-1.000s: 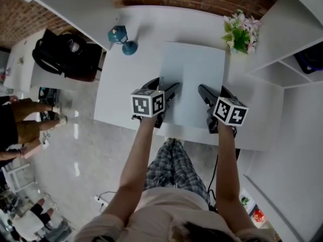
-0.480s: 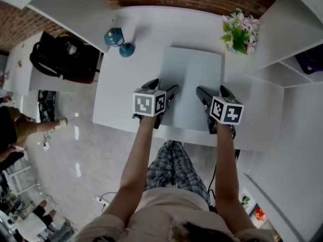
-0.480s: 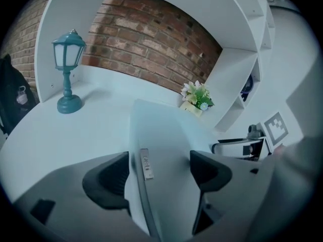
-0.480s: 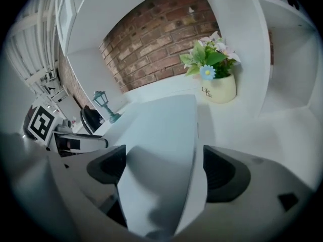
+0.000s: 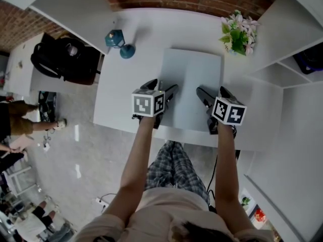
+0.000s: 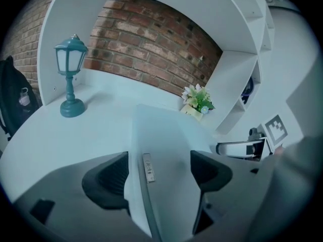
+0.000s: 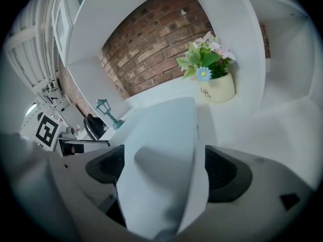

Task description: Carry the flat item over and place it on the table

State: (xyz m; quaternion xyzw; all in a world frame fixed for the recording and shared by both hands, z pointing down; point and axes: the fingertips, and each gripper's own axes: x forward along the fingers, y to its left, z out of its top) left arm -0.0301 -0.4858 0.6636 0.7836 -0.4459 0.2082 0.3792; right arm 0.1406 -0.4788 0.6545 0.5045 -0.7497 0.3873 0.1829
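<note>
The flat item, a pale grey board [image 5: 192,79], lies on the white table [image 5: 126,95] with its near edge at the table's front. My left gripper [image 5: 162,87] straddles the board's near left corner and my right gripper [image 5: 212,92] its near right corner. In the left gripper view the board [image 6: 164,145] runs between wide jaws whose pads stand off it. In the right gripper view the board [image 7: 161,150] also sits between the jaws, which are opening and do not press on it.
A teal lantern lamp [image 5: 118,40] stands at the table's back left and a potted flower [image 5: 237,32] at the back right, both against a brick wall. White shelves [image 5: 287,69] flank the right side. A black bag [image 5: 65,59] sits left of the table.
The right gripper's jaws have spread a little wider around the board. The board and both grippers stay in nearly the same place. People on the floor at left have shifted.
</note>
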